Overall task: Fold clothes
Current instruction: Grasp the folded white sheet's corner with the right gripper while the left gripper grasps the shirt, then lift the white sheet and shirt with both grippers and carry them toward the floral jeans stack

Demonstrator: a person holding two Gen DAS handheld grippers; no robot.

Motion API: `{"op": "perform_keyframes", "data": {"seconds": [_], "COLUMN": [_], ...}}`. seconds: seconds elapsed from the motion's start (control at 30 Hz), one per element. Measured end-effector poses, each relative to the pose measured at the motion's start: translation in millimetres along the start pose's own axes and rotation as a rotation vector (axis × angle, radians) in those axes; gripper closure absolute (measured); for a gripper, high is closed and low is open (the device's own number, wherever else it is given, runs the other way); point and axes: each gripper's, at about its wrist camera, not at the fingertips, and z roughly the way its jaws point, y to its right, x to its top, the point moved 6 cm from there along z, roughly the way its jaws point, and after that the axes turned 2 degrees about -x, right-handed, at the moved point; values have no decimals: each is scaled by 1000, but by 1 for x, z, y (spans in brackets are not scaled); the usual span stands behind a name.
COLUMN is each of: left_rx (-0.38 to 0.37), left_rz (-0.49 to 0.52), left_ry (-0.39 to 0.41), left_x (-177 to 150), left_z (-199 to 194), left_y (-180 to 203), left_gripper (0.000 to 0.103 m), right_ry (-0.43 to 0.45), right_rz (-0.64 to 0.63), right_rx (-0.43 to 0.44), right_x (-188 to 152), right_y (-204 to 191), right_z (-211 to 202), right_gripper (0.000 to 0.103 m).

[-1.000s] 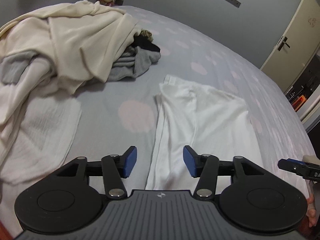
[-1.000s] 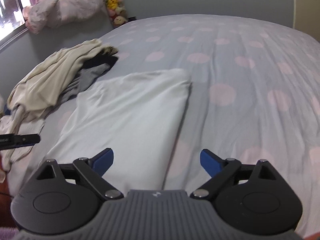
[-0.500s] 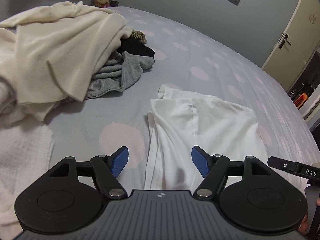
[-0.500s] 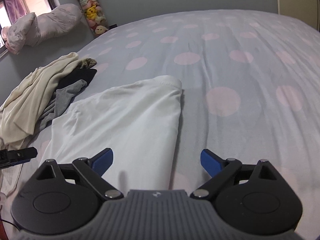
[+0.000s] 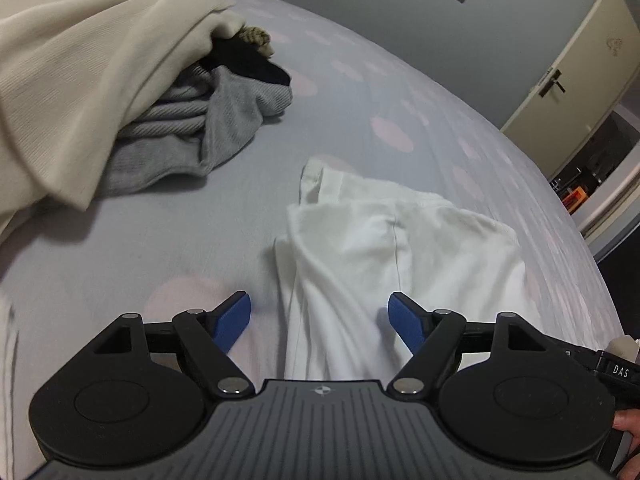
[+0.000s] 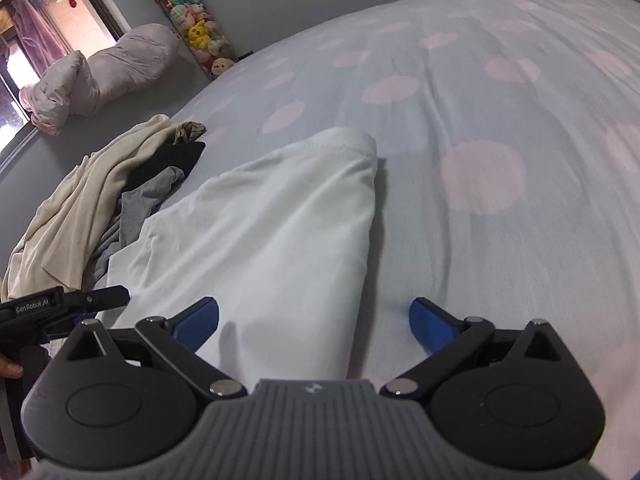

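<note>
A white garment (image 5: 392, 248) lies flat, folded lengthwise, on the grey bed sheet with pink dots (image 5: 200, 216). My left gripper (image 5: 319, 322) is open and empty, low over the garment's near left edge. In the right wrist view the same white garment (image 6: 272, 232) runs away from me. My right gripper (image 6: 314, 326) is open and empty over its near right edge. The left gripper's tip (image 6: 100, 298) shows at the left of the right wrist view, and the right gripper's body (image 5: 616, 372) shows at the right of the left wrist view.
A pile of cream (image 5: 80, 64), grey (image 5: 224, 128) and black (image 5: 248, 64) clothes lies to the left of the white garment. It also shows in the right wrist view (image 6: 80, 200). A rolled duvet (image 6: 100, 76) and a column of plush toys (image 6: 196, 36) stand by the far wall. A door (image 5: 568, 76) is at right.
Both grippers have moved forward and lower over the near end of the white garment. The left gripper's jaws have opened wider. The garment has not moved.
</note>
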Motion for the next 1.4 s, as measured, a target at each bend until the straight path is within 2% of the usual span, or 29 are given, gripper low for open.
{"op": "perform_keyframes", "data": {"seconds": [0.07,0.17,0.23,0.3,0.37,0.43,0.5,0.57,0.83,1.07,1.23,1.4], "left_rx": [-11,-5,-9,-14,-29,-44,-45,-39,-11,-13,-59,-137], "left_rz": [11,45,67,67,53,43,43,43,138,199,266,348], "left_ry": [18,41,50,52,55,54,58,67,146,249,323,364], "left_x": [3,4,4,4,5,7,8,9,20,34,50,63], "left_z": [4,7,9,10,11,12,11,8,-33,-87,-119,-131], "left_y": [1,6,10,10,8,9,11,14,46,86,133,204], "left_gripper": [30,42,55,61,68,79,85,90,93,93,94,94], "right_ry": [18,52,71,81,83,82,82,82,189,317,447,573], "right_rz": [-1,30,46,70,119,150,163,176,47,13,2,-1], "right_rx": [12,35,48,57,89,120,142,164,174,189,169,132], "right_x": [3,9,13,16,20,22,23,24,34,48,64,82], "right_y": [1,7,11,16,22,23,22,22,-11,-32,-28,-15], "right_z": [4,5,6,9,14,16,16,16,-20,-79,-140,-206], "right_gripper": [0,5,18,42,47,57,74,84,88,89,89,91]}}
